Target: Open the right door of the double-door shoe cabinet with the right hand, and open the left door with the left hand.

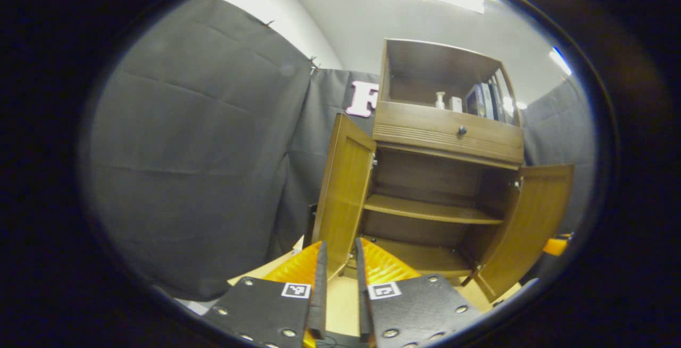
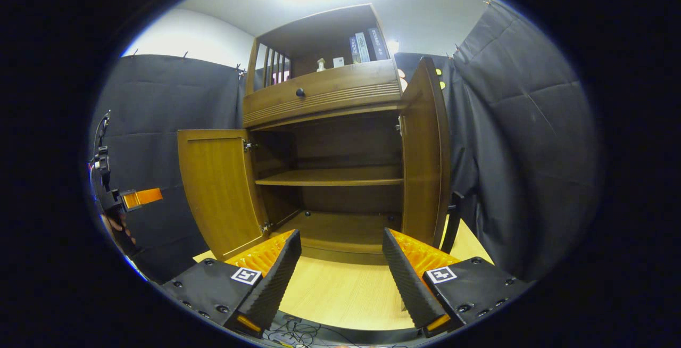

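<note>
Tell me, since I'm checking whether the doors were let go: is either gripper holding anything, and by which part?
Nothing is held. The left gripper and right gripper are open with bare gaps, clear of the open left door and right door.

Left gripper [image 1: 340,279] held level with fingers nearly together; right gripper [image 2: 340,268] spread wide, gripping nothing.

Shelf bottles [image 1: 447,102] too small

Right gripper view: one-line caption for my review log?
Shoe cabinet with both doors open, left door and right door, lower shelves bare; right tool open.
</note>
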`<state>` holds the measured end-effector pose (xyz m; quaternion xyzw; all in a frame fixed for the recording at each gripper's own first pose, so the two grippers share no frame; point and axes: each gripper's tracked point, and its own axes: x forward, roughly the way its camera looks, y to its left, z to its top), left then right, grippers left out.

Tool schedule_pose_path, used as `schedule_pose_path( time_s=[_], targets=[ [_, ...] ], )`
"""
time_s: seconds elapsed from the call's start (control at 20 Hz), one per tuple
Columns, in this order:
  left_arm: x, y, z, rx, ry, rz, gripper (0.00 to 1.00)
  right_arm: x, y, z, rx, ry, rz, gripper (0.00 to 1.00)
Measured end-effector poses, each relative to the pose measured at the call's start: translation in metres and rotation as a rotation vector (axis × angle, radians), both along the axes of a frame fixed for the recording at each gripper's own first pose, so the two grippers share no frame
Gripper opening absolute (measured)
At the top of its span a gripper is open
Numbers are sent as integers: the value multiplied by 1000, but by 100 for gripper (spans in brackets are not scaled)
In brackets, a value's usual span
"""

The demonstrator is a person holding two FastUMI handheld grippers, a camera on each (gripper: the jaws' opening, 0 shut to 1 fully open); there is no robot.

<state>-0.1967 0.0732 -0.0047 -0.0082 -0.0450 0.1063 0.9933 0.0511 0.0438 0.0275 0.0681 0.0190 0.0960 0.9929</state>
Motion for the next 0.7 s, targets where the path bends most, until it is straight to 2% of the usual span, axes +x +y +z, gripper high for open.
schedule_pose_path(
  time_s=[0.05,0.1,0.2,0.3,0.4,0.7],
  targets=[
    [-2,-6,2,7,-5,-4,59,0,1,3,7,-10,5,97],
    [-5,-10,9,37,-17,0,72,-1,0,4,11,-17,5,92],
    [-21,-24,23,114,-21,-3,100,1,-3,8,19,-32,-8,92],
    [-21,-38,29,167,-11,-10,100,3,-5,10,37,-35,-24,100],
    [-21,-50,27,199,9,-30,100,4,-6,10,59,-32,-46,92],
    [-6,-67,6,220,72,-108,100,0,-18,-1,50,20,-120,92]
  ],
)
